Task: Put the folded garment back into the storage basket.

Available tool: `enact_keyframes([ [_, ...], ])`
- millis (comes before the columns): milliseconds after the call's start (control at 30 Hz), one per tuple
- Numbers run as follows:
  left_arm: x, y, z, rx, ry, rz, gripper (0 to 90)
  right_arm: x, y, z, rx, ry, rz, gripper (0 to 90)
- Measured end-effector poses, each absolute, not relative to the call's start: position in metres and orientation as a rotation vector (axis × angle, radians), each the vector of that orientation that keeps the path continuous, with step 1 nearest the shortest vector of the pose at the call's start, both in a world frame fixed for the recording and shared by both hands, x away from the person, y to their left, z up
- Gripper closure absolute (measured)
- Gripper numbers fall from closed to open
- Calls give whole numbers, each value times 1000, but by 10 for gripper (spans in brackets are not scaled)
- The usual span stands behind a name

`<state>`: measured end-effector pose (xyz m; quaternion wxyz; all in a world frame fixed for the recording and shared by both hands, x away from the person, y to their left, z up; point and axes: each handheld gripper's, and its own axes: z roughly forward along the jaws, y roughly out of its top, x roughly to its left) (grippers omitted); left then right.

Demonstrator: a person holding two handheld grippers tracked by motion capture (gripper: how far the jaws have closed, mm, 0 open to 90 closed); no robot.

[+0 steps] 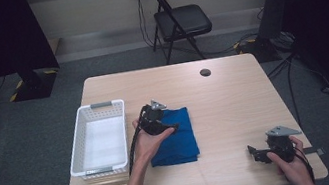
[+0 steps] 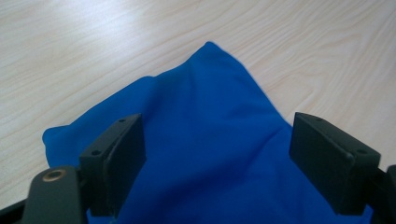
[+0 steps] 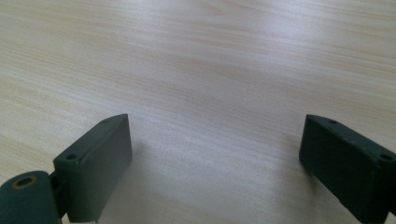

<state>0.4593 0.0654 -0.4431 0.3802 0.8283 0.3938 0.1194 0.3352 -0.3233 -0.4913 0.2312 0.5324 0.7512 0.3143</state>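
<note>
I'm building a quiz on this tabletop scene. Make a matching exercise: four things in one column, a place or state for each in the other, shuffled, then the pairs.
Things:
1. blue cloth
2. white basket
3. left gripper
4. right gripper

Places or states:
A. empty, at the table's left side
B. open, low over bare wood near the right front corner
C. folded, lying flat mid-table
D. open, over the cloth, fingers astride it

Pairs: 1-C, 2-A, 3-D, 4-B
</note>
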Motion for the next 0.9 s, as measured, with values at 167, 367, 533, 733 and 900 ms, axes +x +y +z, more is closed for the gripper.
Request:
enact_keyframes([
  [167,467,63,-456,2147,1028,299,168,336,-323,-491,1460,2069,865,82],
  [367,471,57,-466,2170,1045,308,167,336,-323,-491,1459,2070,866,82],
  [533,474,54,-471,2174,1061,304,160,336,-323,-491,1459,2070,866,82],
  [733,475,52,-480,2176,1090,312,146,336,-323,-491,1459,2070,866,82],
  [900,473,48,-481,2228,1068,353,126,336,-323,-491,1462,2066,864,81],
])
